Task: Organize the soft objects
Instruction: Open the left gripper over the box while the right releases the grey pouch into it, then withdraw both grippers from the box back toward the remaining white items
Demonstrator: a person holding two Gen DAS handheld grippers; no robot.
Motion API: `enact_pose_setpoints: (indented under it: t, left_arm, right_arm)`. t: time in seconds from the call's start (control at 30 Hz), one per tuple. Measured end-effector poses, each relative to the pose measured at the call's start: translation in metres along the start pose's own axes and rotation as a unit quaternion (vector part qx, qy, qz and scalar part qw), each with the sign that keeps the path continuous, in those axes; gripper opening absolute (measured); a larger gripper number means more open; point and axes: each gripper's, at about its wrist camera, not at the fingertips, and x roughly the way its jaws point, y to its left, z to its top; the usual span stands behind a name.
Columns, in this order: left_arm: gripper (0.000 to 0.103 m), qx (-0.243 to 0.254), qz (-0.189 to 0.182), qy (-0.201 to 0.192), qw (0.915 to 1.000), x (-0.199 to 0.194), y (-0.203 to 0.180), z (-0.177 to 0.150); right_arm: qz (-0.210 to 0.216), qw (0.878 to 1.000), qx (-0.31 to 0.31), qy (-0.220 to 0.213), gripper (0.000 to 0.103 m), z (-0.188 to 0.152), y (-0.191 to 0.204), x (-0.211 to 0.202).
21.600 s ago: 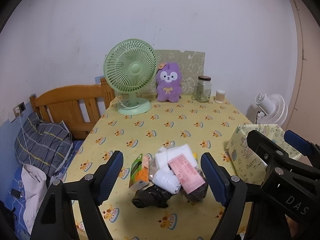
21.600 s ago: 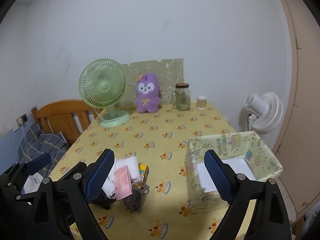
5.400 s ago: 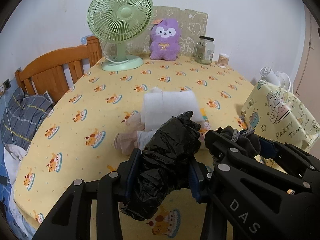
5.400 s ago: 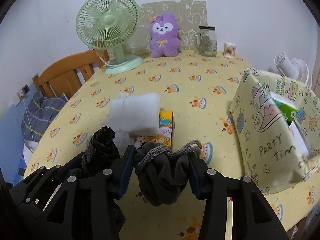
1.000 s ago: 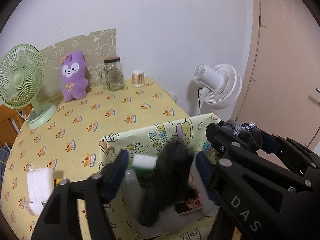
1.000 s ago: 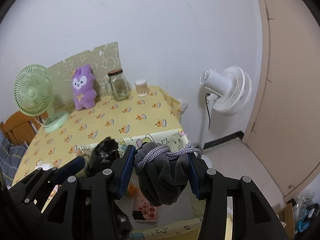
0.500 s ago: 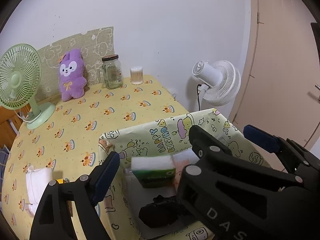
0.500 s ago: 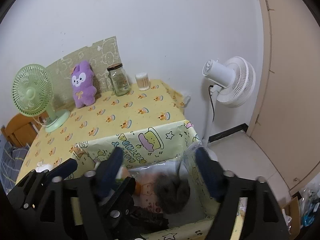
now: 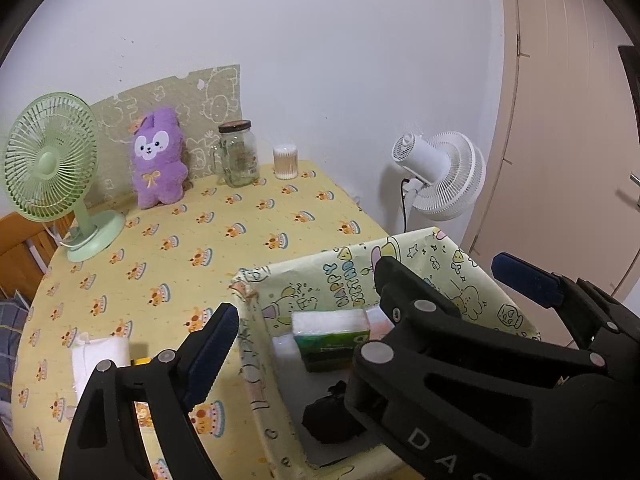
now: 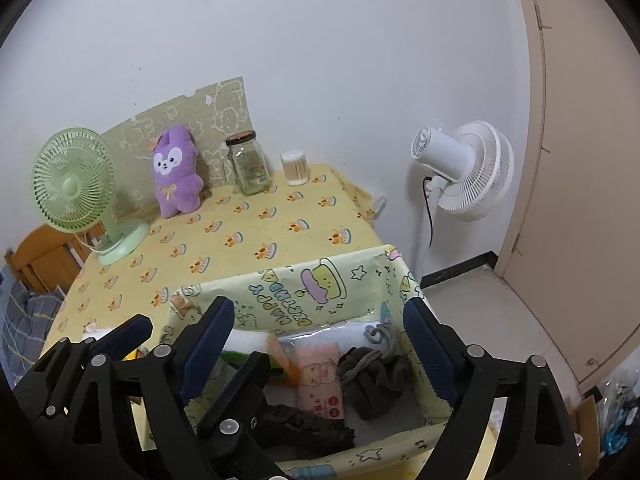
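A patterned paper box (image 9: pixel 348 276) (image 10: pixel 288 292) stands at the table's near right corner. Inside it lie a black plastic bag bundle (image 9: pixel 328 416) (image 10: pixel 308 424), a dark grey corded pouch (image 10: pixel 376 376), a pink packet (image 10: pixel 320 380) and a green tissue pack (image 9: pixel 332 340). My left gripper (image 9: pixel 324 320) hovers open over the box's left side, its right finger hidden behind the other gripper. My right gripper (image 10: pixel 318 320) hangs over the box, its jaws opening, with the pouch lying loose below them. A white folded cloth (image 9: pixel 100 356) rests on the table left of the box.
At the table's back stand a purple plush (image 9: pixel 158 160), a green desk fan (image 9: pixel 52 168), a glass jar (image 9: pixel 238 154) and a cotton swab tub (image 9: pixel 285 162). A white floor fan (image 10: pixel 464 168) and a door (image 10: pixel 580 160) are to the right. The box sits near the table edge.
Both grippers have opened. The black bag has dropped from the left gripper into the box, and the grey pouch has fallen from the right gripper into the box.
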Motion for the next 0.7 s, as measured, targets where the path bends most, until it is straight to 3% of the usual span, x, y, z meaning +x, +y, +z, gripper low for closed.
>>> enact_pose_setpoints:
  t: [0.7]
  left_arm:
    - [0.093, -0.007, 0.018, -0.033, 0.9993, -0.051, 0.032, -0.002]
  right_arm:
    - [0.0, 0.999, -0.026, -0.028, 0.091, 0.002, 0.043, -0.045]
